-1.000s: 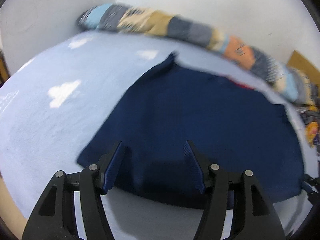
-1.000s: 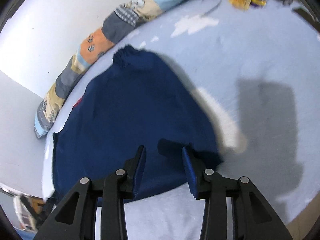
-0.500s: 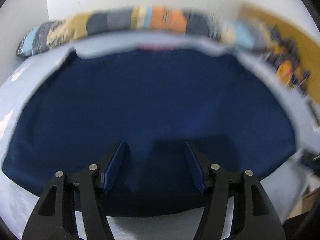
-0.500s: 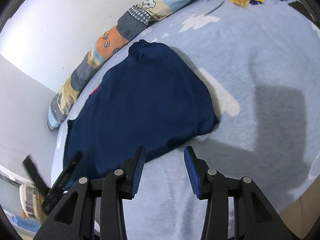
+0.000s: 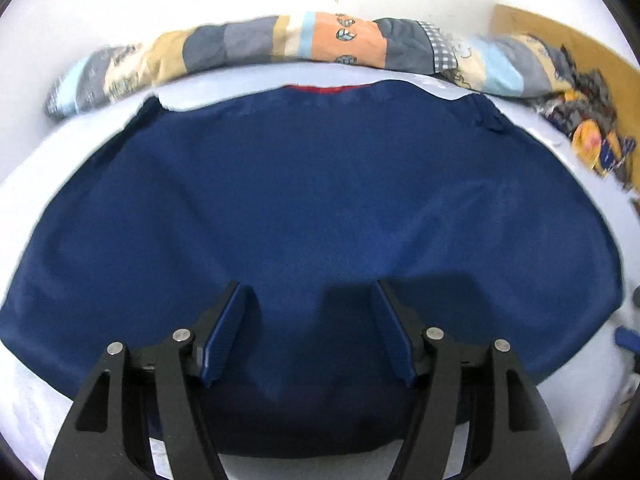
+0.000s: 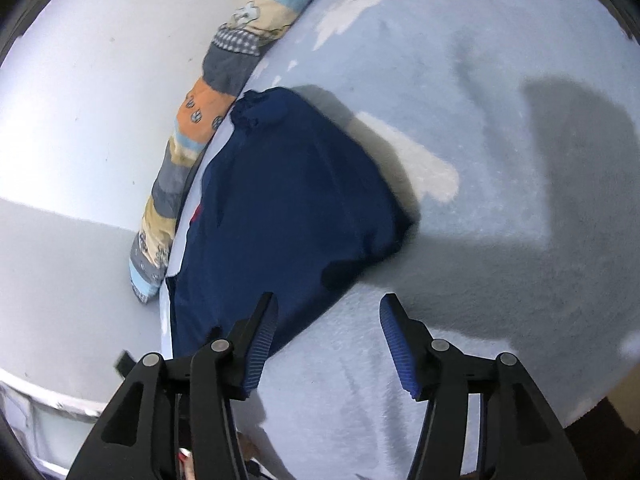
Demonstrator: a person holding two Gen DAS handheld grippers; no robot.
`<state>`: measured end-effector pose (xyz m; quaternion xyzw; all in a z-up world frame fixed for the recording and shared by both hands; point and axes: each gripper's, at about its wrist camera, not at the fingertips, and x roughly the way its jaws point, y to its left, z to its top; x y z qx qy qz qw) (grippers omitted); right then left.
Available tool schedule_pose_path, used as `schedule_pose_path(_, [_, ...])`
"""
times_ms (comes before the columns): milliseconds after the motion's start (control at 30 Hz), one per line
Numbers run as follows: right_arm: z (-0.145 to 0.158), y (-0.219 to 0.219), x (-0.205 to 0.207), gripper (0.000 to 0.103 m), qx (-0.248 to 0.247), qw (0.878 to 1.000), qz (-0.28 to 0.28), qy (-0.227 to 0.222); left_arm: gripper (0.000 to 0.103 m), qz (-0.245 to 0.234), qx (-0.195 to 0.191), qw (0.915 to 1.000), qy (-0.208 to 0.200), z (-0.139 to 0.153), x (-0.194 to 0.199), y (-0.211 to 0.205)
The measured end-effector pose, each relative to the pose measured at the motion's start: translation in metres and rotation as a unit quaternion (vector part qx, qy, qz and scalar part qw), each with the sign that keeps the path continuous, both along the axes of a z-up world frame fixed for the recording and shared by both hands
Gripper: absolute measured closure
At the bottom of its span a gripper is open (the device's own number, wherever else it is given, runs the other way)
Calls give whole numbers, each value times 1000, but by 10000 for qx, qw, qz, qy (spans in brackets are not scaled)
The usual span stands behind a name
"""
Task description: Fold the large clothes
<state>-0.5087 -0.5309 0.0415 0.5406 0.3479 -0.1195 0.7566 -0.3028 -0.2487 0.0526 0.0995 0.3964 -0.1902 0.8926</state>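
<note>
Both tongs stood spread with nothing between their blue pads. Left tongs (image 5: 310,328) hung low over the near part of a dark blue garment (image 5: 312,208), which lay flat on a pale blue bed cover (image 5: 24,160), its red-lined neck edge turned toward the far wall. Right tongs (image 6: 326,340) were off to the side of the garment (image 6: 288,200), above the bare cover (image 6: 460,240), with one finger just over the cloth's near edge. A long patchwork cushion (image 5: 280,42) ran along the wall just past the garment, and a heap of mixed cloth (image 5: 592,136) sat at the cover's far right corner.
</note>
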Motion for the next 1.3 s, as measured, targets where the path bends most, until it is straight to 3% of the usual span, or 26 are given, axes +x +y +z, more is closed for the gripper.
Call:
schedule_pose_path(133, [-12, -7, 3, 44, 263, 9996, -138, 21, 37, 70, -100, 9999, 44, -1, 1, 3])
schedule_pose_path(333, [-17, -13, 22, 44, 207, 9992, -334, -124, 36, 52, -113, 9999, -32, -2, 1, 3])
schedule_pose_path(467, [-27, -21, 41, 44, 378, 9959, -692, -436, 36, 48, -126, 9999, -51, -3, 1, 4])
schedule_pose_path(500, [-29, -23, 46, 47, 388, 9949, -738, -562, 36, 49, -122, 9999, -51, -3, 1, 4])
schedule_pose_path(600, [-37, -25, 73, 76, 434, 9938, -431, -927, 36, 70, -103, 9999, -61, -3, 0, 4])
schedule_pose_path(700, [-37, -23, 84, 84, 309, 9938, -335, -1016, 36, 74, -120, 9999, -73, -2, 0, 4])
schedule_pose_path(867, [-5, -13, 86, 87, -225, 9932, -243, -1113, 37, 113, -412, 9990, -114, 14, 8, 7])
schedule_pose_path(933, [3, -13, 84, 88, -303, 9923, -223, -1182, 37, 90, -316, 9990, -306, 20, 12, 1])
schedule_pose_path(1033, [8, -11, 84, 88, -425, 9920, -149, -1180, 34, 86, 111, 9999, -81, 1, 24, -12])
schedule_pose_path(1233, [9, -10, 89, 88, -351, 9917, -138, -1225, 34, 336, -75, 9987, -375, 8, 21, -5])
schedule_pose_path(1300, [11, -10, 89, 88, -347, 9914, -135, -1258, 34, 408, 60, 9986, -332, 5, 26, -4])
